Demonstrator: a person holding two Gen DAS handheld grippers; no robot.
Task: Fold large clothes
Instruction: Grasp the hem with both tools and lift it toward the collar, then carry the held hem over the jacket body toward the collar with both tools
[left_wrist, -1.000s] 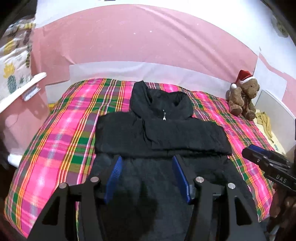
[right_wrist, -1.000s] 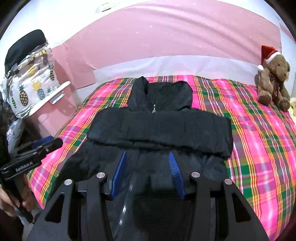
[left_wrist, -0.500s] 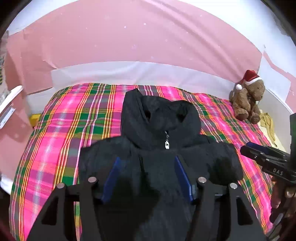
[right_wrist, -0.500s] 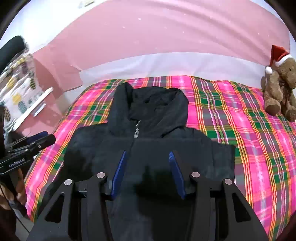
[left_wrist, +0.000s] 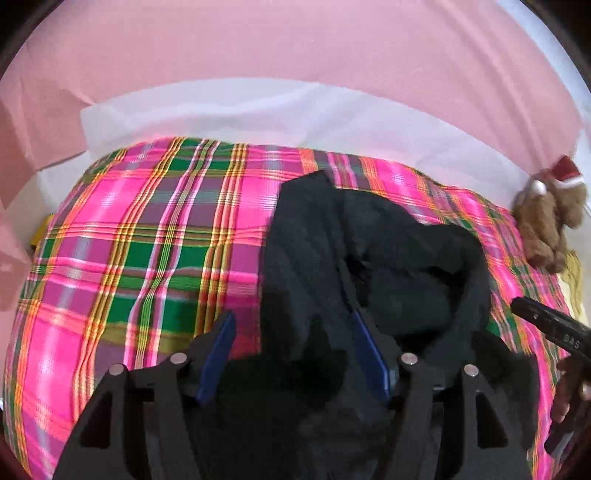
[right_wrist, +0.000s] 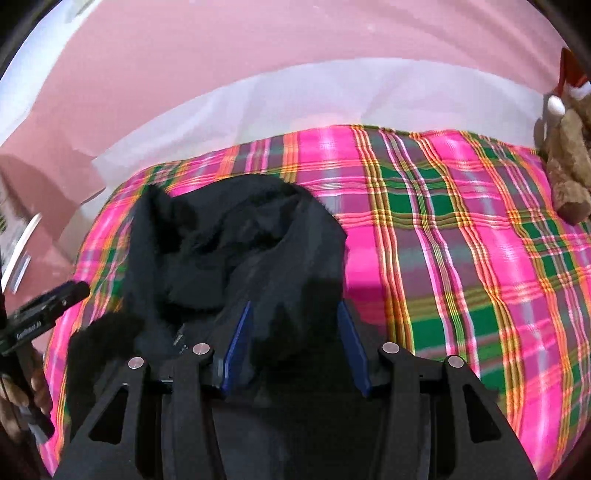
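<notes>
Jacket (left_wrist: 369, 266): black, hooded, laid on the plaid sheet (left_wrist: 129, 258), hood toward the wall.
Left gripper (left_wrist: 291, 343): jaws opening; dark fabric seen between them, no pinch made out.
Right gripper (right_wrist: 295, 332): jaws spread over the jacket, nothing pinched.
Teddy (left_wrist: 550, 221): seated at the sheet's right edge.

Black hooded zip jacket (right_wrist: 236, 251) lying left on pink-green plaid bedcover (right_wrist: 461, 258); right gripper (right_wrist: 293, 328) hovering over it, blue pads apart; brown teddy (right_wrist: 569, 166) sitting far right.
</notes>
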